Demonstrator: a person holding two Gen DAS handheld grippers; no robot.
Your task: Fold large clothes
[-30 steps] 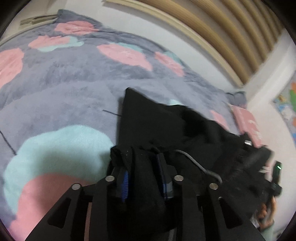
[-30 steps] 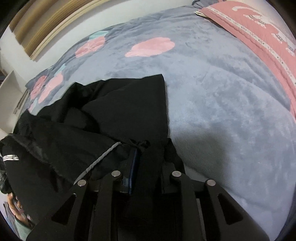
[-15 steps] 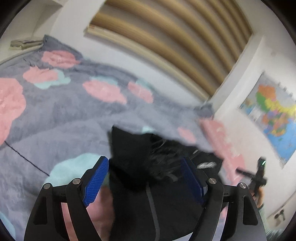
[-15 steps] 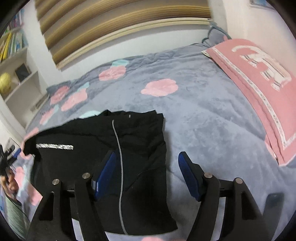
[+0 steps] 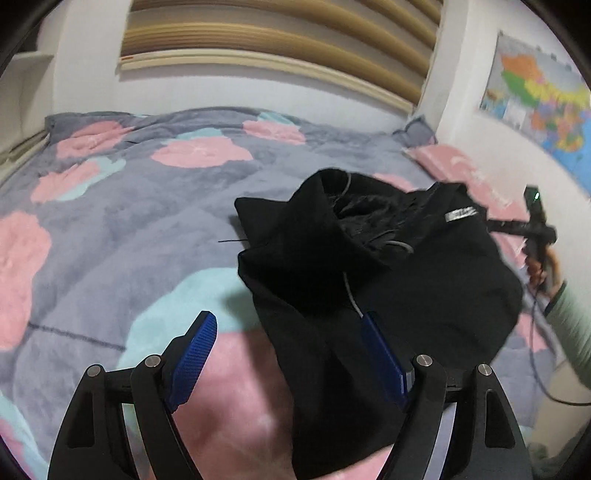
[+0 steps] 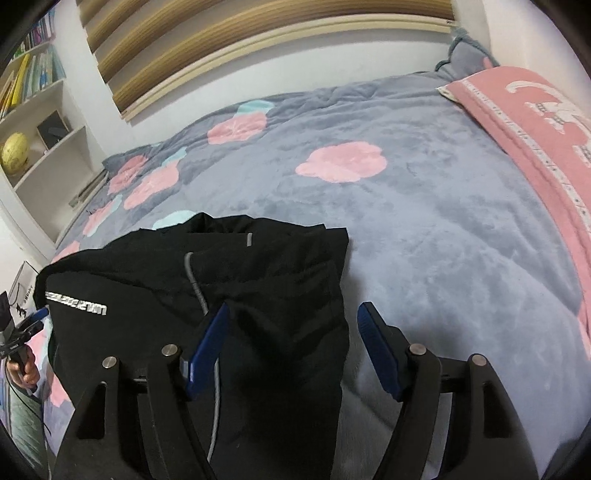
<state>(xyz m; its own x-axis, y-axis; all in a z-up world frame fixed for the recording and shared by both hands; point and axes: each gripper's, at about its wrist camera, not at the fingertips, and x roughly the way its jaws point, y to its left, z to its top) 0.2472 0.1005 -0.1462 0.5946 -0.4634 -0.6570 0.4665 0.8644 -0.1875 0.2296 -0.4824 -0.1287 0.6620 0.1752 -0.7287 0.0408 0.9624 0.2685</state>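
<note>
A black garment (image 5: 373, 280) with a grey drawstring and a silver logo lies folded in a bundle on the grey bed cover; it also shows in the right wrist view (image 6: 229, 295). My left gripper (image 5: 288, 325) is open and empty, raised above the garment's near left part. My right gripper (image 6: 295, 317) is open and empty above the garment's near right edge. In the left wrist view the right gripper (image 5: 532, 229) shows held in a hand at the far right. In the right wrist view the left gripper (image 6: 18, 332) shows at the far left edge.
The bed cover (image 6: 424, 229) is grey with pink and teal flowers. A pink pillow (image 6: 539, 122) lies at the right. A slatted headboard (image 6: 258, 33) is behind. White shelves (image 6: 40, 122) with books and a yellow ball stand left. A map (image 5: 543, 110) hangs on the wall.
Both grippers were shut on the black garment one second ago. They opened, let it drop onto the bed and pulled back and up.
</note>
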